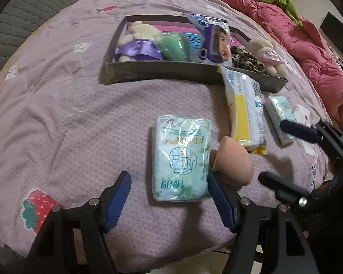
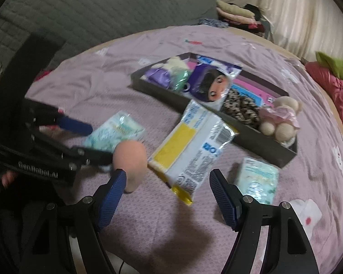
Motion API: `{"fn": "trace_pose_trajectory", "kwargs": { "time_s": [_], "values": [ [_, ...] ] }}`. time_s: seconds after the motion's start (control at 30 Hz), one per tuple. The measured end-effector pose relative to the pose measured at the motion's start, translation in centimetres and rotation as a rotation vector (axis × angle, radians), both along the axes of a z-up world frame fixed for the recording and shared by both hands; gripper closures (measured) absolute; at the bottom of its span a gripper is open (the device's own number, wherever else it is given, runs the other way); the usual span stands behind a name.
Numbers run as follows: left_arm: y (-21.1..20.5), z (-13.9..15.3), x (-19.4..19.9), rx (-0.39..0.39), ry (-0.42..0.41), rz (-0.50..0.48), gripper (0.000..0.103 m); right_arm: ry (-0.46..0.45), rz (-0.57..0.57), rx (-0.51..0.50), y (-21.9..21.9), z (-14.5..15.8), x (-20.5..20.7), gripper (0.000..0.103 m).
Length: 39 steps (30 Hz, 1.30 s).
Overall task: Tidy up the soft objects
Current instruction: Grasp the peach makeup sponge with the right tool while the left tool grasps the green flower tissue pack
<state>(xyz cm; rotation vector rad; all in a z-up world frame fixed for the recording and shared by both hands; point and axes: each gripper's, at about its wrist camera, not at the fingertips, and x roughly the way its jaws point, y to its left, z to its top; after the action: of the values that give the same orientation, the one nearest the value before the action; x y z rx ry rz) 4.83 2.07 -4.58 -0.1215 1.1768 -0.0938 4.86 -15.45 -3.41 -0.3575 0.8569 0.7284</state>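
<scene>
Both hand-held grippers, left and right, wide, empty; bare blanket leftward.

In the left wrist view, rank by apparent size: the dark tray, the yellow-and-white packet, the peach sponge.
1. dark tray
2. yellow-and-white packet
3. peach sponge, smallest, though it lies nearest the camera
</scene>
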Motion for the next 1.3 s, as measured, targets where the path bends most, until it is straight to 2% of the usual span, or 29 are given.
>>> {"fn": "trace_pose_trajectory", "kwargs": {
  "time_s": [0.37,0.57,0.83,1.07,1.2,1.3],
  "values": [
    [1.7,-0.1,1.3,0.006,-0.031,0.003,0.033,0.011,0.060,-0.030,3.3,-1.7,-0.1,0.027],
    [1.3,-0.3,2.4,0.011,-0.045,-0.009,0.033,-0.022,0.065,-0.032,4.3,-2.0,0.0,0.027],
    [0.8,-1.2,3.5,0.014,-0.034,0.021,0.033,-0.066,0.088,-0.059,5.5,-2.7,-0.1,0.026],
    [0.6,-1.7,3.9,0.032,-0.036,0.022,0.033,-0.092,0.107,-0.078,6.2,-3.1,0.1,0.046],
    [0.5,-1.8,4.1,0.034,-0.040,0.023,0.033,-0.075,0.109,-0.049,6.0,-3.0,0.4,0.059],
    [0.6,-1.9,4.2,0.032,-0.043,0.026,0.033,-0.080,0.124,-0.055,6.1,-2.9,0.1,0.063]
  ]
}}
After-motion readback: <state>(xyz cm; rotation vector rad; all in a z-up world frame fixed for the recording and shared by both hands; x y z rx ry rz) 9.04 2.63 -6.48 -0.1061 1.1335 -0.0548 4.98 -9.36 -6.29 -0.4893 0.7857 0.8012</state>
